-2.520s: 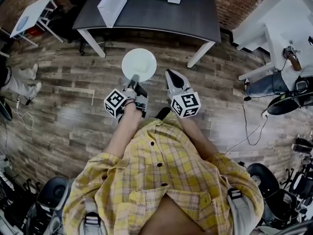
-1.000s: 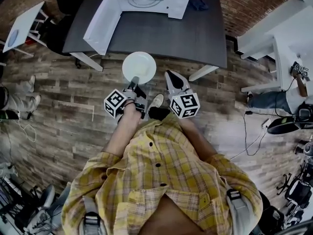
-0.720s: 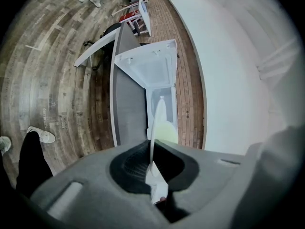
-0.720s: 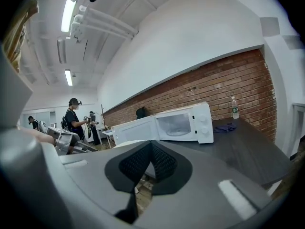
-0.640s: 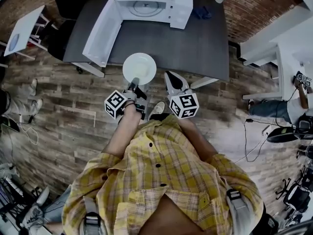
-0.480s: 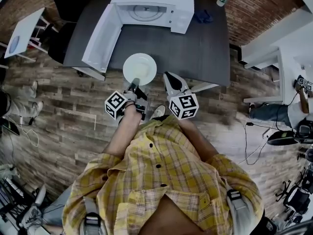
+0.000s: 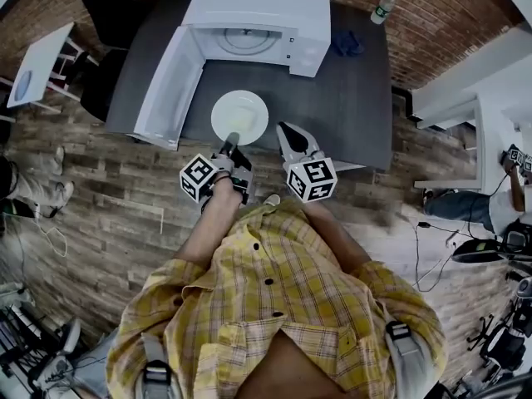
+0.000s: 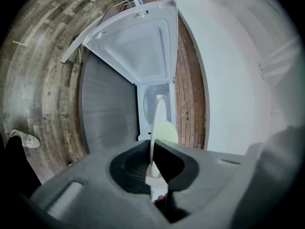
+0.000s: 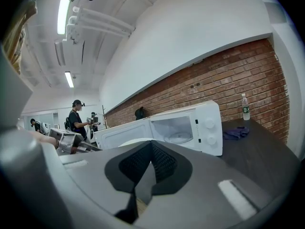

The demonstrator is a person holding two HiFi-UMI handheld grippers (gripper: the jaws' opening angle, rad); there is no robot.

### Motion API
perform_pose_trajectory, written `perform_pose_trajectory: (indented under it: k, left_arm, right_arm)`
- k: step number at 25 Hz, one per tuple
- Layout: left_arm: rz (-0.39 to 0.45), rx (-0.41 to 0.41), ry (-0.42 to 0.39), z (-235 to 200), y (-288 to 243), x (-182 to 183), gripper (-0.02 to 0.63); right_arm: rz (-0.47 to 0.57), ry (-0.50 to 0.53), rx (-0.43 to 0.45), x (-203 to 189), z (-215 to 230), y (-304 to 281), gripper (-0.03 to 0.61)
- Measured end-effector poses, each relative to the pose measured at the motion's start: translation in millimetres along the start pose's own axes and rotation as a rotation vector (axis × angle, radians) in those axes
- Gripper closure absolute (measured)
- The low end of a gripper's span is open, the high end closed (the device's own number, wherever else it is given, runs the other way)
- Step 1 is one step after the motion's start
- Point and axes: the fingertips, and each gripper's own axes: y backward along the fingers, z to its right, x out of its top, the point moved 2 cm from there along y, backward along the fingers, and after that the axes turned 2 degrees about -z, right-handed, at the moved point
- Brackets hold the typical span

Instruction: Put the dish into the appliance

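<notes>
While in left gripper (image 7: 229, 142), white dish (image 7: 241, 115)

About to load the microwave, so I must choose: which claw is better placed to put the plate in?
Left. The left claw grips the plate by its rim, facing the microwave, whose door stands open. The right claw is shut and empty, with nothing to load.

Dark table (image 7: 349, 98) bears microwave (image 7: 258, 11), bottle (image 7: 381, 8), perhaps cloth (image 7: 345, 42).

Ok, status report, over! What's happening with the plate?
Left gripper shut on rim of round white plate. Right gripper shut, empty. Plate over dark table, facing white microwave, door open. Nothing blocking.
</notes>
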Motion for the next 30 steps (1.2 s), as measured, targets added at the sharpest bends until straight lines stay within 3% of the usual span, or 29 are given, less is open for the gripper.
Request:
perform_pose_trajectory:
  k: [14,30]
  left_arm:
    - [0.017,0.014,-0.005,2.5,-20.7,14.0,0.601]
    - [-0.027,0.029,-0.004,12.5,-57.1,51.3,0.601]
  right_arm:
    - [-0.027,-0.026,0.032,-5.9,8.5,-30.1,0.575]
    - [-0.025,0.000,-0.030,8.4,12.0,-68.3,0.575]
